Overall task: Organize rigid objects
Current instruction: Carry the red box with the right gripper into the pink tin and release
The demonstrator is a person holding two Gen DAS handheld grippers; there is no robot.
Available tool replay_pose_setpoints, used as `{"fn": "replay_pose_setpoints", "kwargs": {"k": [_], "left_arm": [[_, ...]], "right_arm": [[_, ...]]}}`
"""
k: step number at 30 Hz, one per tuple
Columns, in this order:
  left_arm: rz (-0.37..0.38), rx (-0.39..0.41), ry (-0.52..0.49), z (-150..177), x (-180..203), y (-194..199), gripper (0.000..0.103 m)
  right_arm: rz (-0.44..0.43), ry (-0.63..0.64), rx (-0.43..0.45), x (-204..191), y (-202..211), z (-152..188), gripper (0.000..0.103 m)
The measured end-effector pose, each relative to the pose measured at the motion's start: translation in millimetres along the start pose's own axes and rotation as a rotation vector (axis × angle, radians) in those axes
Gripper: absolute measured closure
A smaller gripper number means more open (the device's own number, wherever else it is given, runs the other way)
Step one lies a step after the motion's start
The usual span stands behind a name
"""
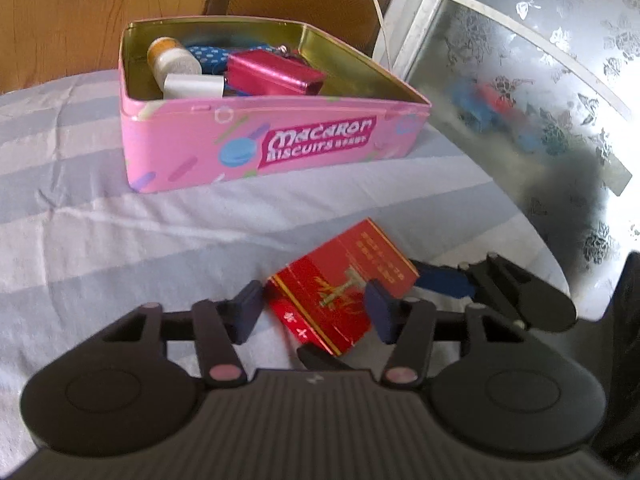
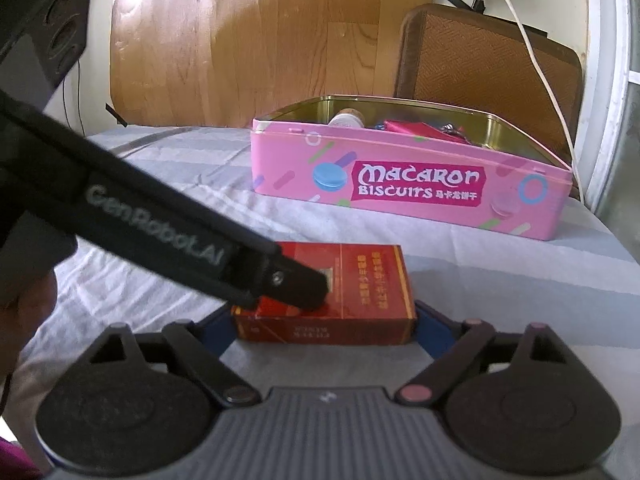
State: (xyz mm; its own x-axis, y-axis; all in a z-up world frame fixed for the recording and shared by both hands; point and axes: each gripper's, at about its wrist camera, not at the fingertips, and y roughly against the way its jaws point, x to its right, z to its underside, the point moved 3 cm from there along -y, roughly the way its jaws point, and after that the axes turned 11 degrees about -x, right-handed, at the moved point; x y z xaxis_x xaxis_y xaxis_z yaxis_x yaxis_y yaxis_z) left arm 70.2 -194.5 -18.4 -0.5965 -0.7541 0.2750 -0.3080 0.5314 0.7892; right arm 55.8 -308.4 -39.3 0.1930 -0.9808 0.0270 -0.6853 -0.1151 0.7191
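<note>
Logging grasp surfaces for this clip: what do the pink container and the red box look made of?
Pink tin: seemingly thin metal, glossy printed outside, shiny gold inside with a rolled rim. Red box: likely glossy printed cardboard, with sharp folded edges; the right gripper closes on it.

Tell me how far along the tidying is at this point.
Done: the pink tin already holds a white bottle, a magenta box and other small items. In hand: the red box lies on the cloth, with the right gripper closed on its sides and the left gripper open over it. Left: lifting the red box into the tin.
</note>
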Motion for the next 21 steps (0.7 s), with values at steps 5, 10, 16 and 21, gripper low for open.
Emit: {"fn": "replay_pose_setpoints", "kwargs": {"k": [5,10,16,21], "left_arm": [[0.0,0.104,-0.047,-21.7,11.3,27.1,0.052],[-0.036,0.237,-0.085,-75.3,11.6,51.2,0.052],[-0.109,0.234,-0.043,-159.5,-22.9,15.1,0.051],[-0.127,0.181,0.031,-215.2,-54.7,-21.9,0.048]], "right_arm": [[0.038,-0.024,0.096,2.9,18.3,-11.4,0.012],[0.091,0.005,0.241,9.9,32.7,-62.6,0.012],[0.052,-0.019,0.218,40.3,-21.2,-144.9,0.012],[-0.049,-0.104,0.053,76.0,-85.0,-209.1,0.011]]}}
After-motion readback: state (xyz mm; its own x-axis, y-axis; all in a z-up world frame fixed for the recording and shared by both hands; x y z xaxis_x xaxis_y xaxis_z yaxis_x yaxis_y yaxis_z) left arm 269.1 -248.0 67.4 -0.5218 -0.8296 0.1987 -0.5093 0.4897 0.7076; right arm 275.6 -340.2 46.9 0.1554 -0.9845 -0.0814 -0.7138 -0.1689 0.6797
